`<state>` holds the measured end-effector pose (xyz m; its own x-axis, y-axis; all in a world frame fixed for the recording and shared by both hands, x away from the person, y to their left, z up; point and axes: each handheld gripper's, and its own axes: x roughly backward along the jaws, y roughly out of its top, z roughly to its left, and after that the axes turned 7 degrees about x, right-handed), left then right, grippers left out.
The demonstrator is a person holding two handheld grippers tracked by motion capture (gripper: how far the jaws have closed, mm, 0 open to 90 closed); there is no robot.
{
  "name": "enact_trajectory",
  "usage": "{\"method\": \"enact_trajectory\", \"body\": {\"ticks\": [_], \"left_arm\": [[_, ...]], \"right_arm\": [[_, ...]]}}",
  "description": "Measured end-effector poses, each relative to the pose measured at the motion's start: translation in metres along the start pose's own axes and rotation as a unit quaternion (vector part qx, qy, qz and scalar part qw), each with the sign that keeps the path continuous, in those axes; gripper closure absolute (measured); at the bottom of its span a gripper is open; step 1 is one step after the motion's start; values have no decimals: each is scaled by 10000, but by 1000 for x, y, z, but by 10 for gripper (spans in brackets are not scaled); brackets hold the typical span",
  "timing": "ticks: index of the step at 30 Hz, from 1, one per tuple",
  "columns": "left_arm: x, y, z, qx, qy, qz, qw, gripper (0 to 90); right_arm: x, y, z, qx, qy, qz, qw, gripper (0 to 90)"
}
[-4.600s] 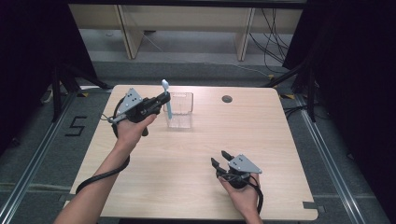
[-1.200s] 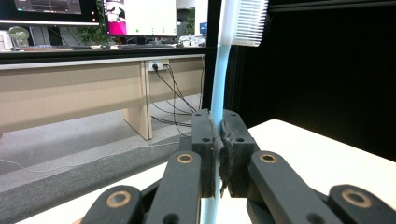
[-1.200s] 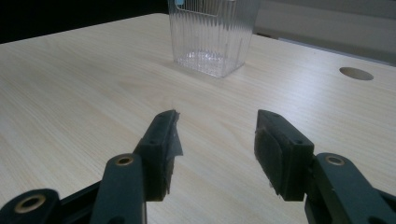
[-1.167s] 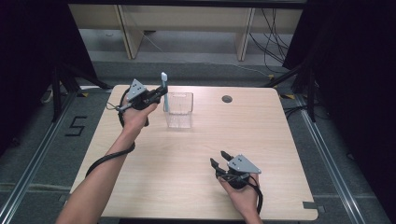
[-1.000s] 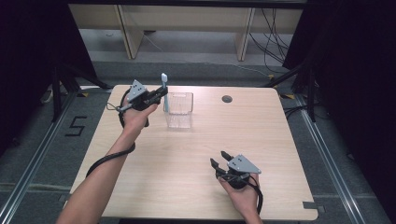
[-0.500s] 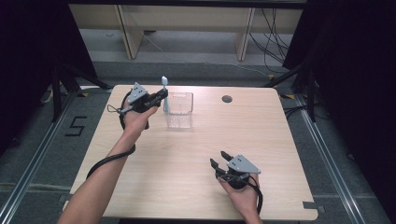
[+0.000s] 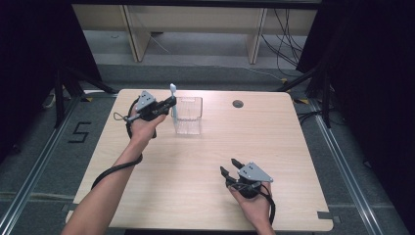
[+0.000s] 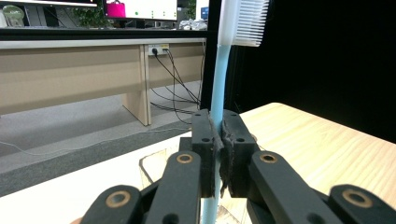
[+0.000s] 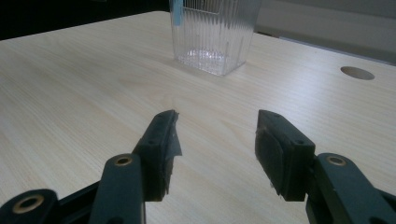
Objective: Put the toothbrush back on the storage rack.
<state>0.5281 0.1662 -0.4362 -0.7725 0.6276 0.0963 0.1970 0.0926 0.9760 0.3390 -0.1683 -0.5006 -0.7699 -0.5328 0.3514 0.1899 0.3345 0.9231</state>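
High view: left gripper clamps an upright blue toothbrush, bristle head topmost, at the left rim of the clear ribbed cup. Right gripper, jaws wide, rests on bare table near the front edge.

Between your grippers the table lies bare; only the clear container stands far ahead, with what seems a toothbrush at its left wall.
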Motion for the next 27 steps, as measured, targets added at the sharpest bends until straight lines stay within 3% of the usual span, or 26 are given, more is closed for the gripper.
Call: {"method": "enact_trajectory", "body": {"ticks": [3, 5, 6, 15, 17, 18, 21, 27], "left_arm": [[0, -2, 0, 1, 4, 25, 10000, 846], [0, -3, 1, -8, 12, 41, 10000, 846], [0, -3, 1, -10, 9, 51, 10000, 846], [0, -10, 2, 20, 20, 111, 9999, 844], [0, -11, 2, 7, 26, 143, 9999, 844], [0, -12, 2, 18, 24, 133, 9999, 844], [-1, -14, 3, 30, 24, 175, 9998, 843], [-1, -17, 2, 49, 21, 208, 9998, 842]], "right_arm": [[0, 0, -1, 40, 28, 21, 10000, 491], [0, 0, 1, -118, 102, 84, 9998, 491], [0, 0, 0, 5, 110, 58, 9999, 491], [-2, -1, 1, -92, 165, -7, 9998, 490], [-1, 0, -1, 130, 15, -8, 9999, 490], [-1, -1, 1, 5, 23, 18, 10000, 489], [-1, 0, -1, 122, -13, 5, 9999, 489], [-1, 0, -1, 86, 42, 49, 9999, 489]]}}
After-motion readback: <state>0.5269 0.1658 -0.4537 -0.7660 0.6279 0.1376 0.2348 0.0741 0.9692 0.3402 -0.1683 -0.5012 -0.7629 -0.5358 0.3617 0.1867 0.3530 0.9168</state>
